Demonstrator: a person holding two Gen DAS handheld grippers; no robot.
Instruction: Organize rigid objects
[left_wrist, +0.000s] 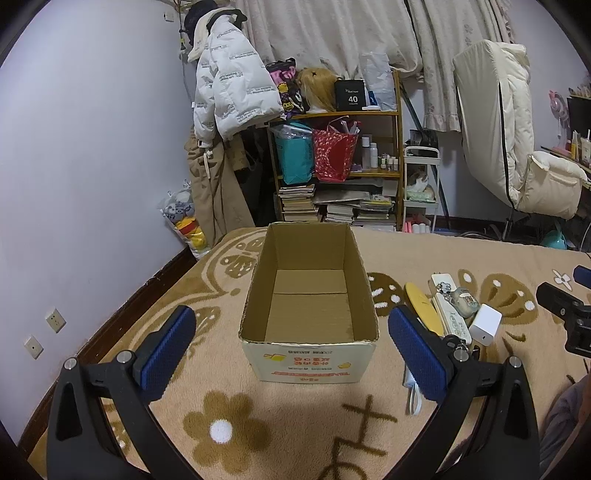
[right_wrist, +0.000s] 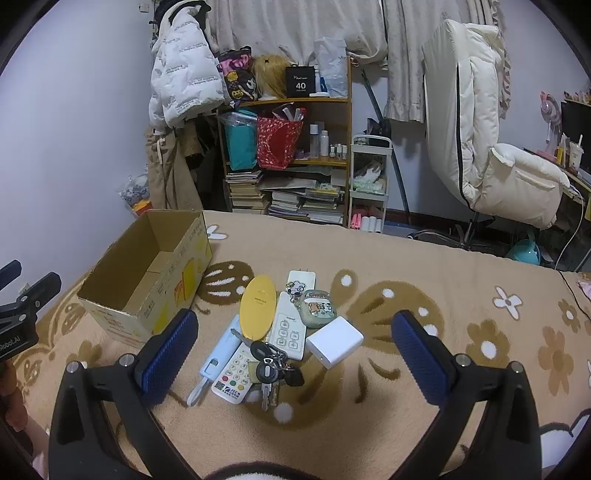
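Note:
An open, empty cardboard box (left_wrist: 308, 288) stands on the beige flowered blanket; it also shows in the right wrist view (right_wrist: 147, 273). My left gripper (left_wrist: 291, 347) is open and empty, its pads either side of the box's near end. My right gripper (right_wrist: 295, 350) is open and empty above a pile: yellow oval case (right_wrist: 258, 306), white remote (right_wrist: 290, 325), white charger (right_wrist: 334, 341), keys (right_wrist: 271, 373), calculator-like remote (right_wrist: 234, 376), light blue device (right_wrist: 218, 356), earbud case (right_wrist: 319, 302). Part of the pile shows in the left wrist view (left_wrist: 454, 310).
The blanket (right_wrist: 443, 280) covers a bed. Behind it stand a cluttered wooden shelf (left_wrist: 369, 114), a white trolley (right_wrist: 369, 177), hanging coats (left_wrist: 229, 92) and a padded chair (right_wrist: 498, 155). The right gripper's body (left_wrist: 565, 314) shows at the left view's right edge.

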